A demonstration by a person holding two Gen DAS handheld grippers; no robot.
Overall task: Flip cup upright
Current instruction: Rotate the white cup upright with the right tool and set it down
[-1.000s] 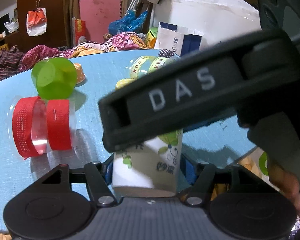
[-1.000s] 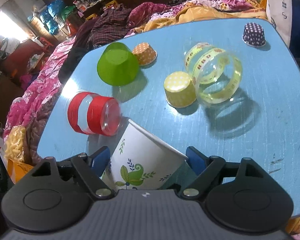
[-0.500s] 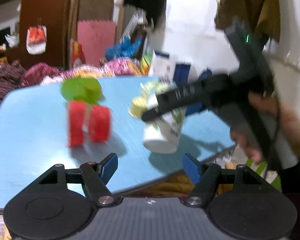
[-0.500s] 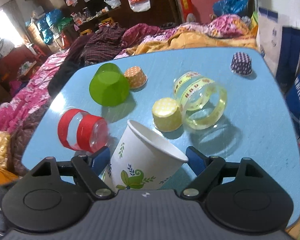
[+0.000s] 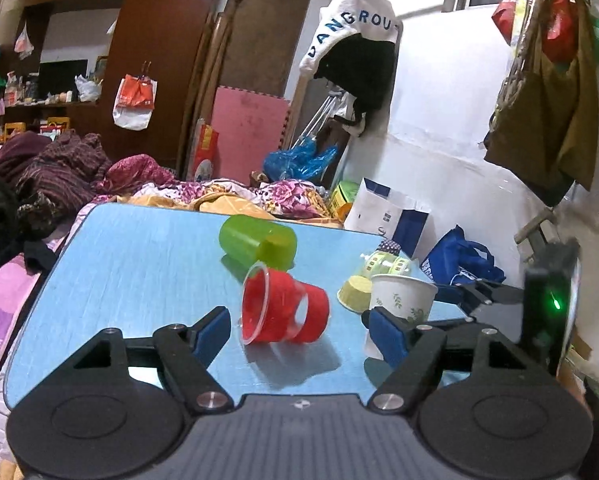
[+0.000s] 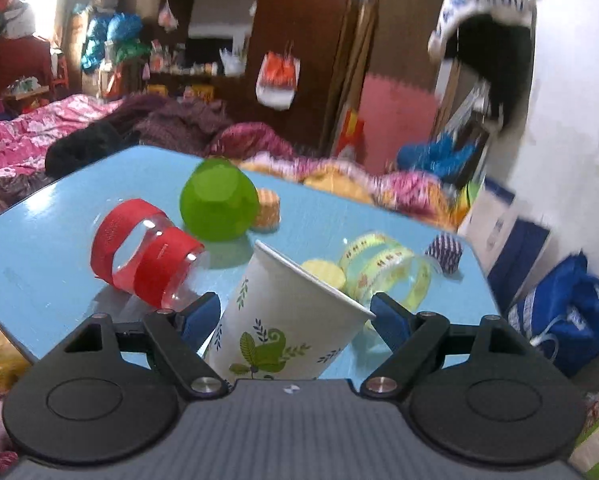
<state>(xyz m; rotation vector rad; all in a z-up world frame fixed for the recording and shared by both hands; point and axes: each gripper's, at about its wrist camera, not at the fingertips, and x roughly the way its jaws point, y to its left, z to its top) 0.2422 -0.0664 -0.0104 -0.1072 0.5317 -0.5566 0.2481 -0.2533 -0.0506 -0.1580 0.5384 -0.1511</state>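
Between blue pads | right hand-held gripper — clamping paper cup | left hand-held gripper — spread, empty

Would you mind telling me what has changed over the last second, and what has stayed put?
The left gripper has let go of the paper cup and pulled back, jaws open and empty. The right gripper still brackets the cup, now seen upright on the table from the left wrist view. The red-banded cup, green cup and yellow-banded cup still lie on their sides.
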